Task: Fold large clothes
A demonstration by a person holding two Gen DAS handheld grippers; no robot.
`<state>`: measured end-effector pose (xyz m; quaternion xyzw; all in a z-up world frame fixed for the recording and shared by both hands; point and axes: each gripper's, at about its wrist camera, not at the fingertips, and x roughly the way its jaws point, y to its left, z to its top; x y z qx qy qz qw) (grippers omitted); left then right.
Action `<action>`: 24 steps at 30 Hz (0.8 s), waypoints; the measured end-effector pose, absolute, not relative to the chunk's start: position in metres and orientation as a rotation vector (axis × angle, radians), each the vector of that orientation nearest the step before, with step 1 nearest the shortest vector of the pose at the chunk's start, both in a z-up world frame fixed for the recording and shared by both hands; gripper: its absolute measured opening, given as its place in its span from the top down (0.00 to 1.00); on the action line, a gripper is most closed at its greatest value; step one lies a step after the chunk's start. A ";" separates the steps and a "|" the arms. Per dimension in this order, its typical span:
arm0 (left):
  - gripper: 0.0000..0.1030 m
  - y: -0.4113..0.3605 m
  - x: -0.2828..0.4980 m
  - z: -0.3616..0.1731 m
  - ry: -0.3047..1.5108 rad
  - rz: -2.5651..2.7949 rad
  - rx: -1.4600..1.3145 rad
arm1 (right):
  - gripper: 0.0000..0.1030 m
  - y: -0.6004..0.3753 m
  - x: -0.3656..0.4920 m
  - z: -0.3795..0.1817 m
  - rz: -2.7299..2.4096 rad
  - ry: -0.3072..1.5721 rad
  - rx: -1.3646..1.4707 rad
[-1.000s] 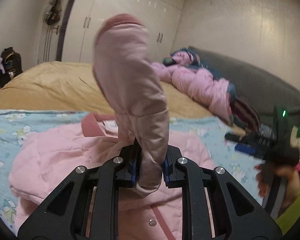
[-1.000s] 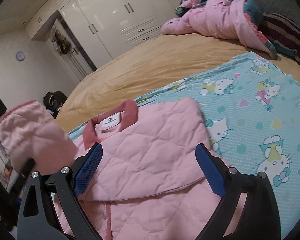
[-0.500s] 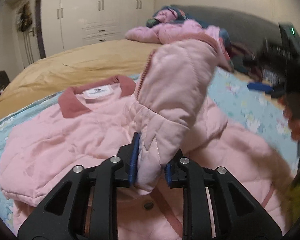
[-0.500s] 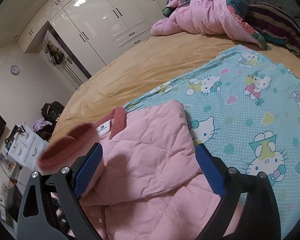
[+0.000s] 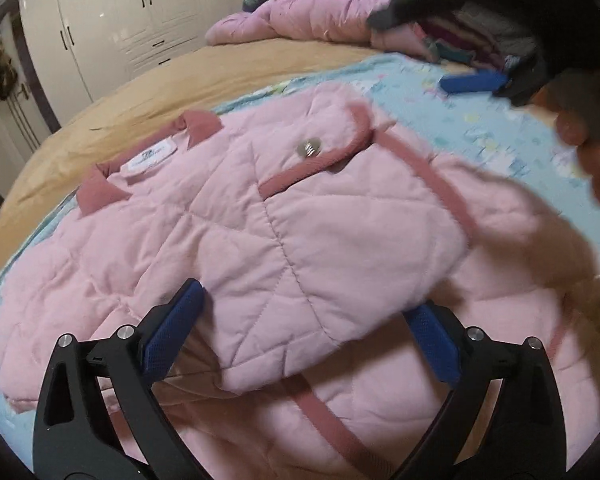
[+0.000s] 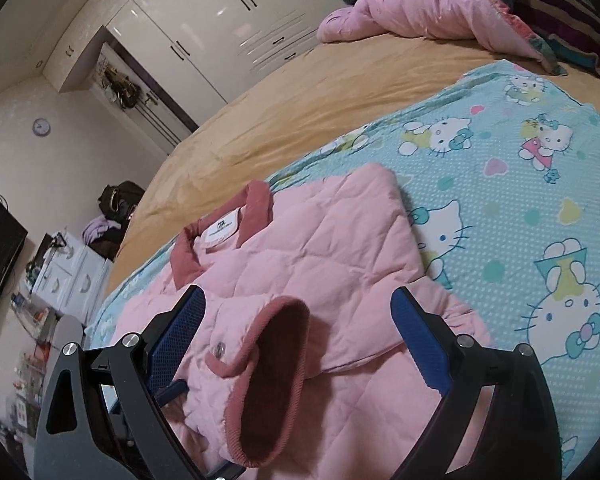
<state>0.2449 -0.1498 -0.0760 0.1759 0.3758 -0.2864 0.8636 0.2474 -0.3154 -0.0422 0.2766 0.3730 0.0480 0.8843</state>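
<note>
A pink quilted jacket [image 5: 160, 248] with a dark pink collar [image 5: 196, 128] lies flat on the bed, its label facing up. One sleeve [image 5: 300, 248] is folded across the jacket's chest, and its ribbed cuff [image 6: 272, 380] gapes toward the right wrist camera. My left gripper [image 5: 304, 300] hovers just over that sleeve. Its jaws are opening wide, and the sleeve lies between the blue pads with neither pad pressing on it. My right gripper [image 6: 296, 294] stands open above the cuff and the jacket's shoulder [image 6: 340, 240], holding nothing.
The jacket rests on a light blue cartoon-cat blanket [image 6: 520, 200] over a tan sheet [image 6: 300, 112]. A heap of pink bedding or coats [image 6: 420, 4] lies at the far side. White wardrobes [image 6: 220, 32] and a small drawer unit [image 6: 68, 276] stand beyond the bed.
The left gripper carried the raised sleeve down and across onto the jacket's front, then opened and let it go. The right gripper stayed open and barely moved.
</note>
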 end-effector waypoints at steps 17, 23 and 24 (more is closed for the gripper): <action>0.09 -0.004 0.289 -0.004 0.720 -0.309 -0.011 | 0.27 -0.281 0.268 -0.071 0.244 0.890 0.643; 0.09 0.075 0.296 0.007 0.686 -0.118 -0.162 | 0.66 -0.275 0.279 -0.083 0.227 0.898 0.644; 0.09 0.086 0.296 0.007 0.682 -0.101 -0.193 | 0.77 -0.275 0.281 -0.085 0.237 0.888 0.656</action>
